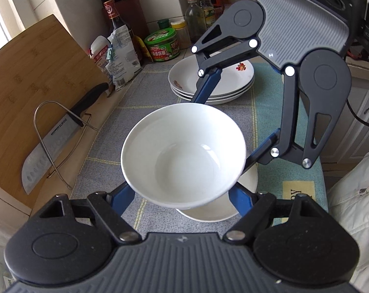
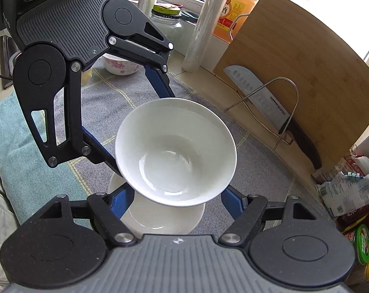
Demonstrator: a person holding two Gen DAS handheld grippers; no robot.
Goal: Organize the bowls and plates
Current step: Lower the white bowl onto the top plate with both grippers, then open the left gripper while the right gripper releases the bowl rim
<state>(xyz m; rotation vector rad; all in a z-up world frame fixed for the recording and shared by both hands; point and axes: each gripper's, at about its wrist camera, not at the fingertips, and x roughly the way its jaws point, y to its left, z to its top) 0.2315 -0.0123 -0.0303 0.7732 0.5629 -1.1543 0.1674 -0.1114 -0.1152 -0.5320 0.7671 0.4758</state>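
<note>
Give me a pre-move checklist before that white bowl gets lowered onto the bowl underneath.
1. Left gripper spans the white bowl from both sides: ok.
2. Right gripper also brackets it: ok.
3. Fingers firmly pressing the bowl wall: cannot tell, contact is hidden under the rim.
4. Held bowl level: not ok, it looks tilted.
5. Lower bowl sits beneath it, upright on the cloth: ok.
6. Stack of plates stands clear of the path: ok.
</note>
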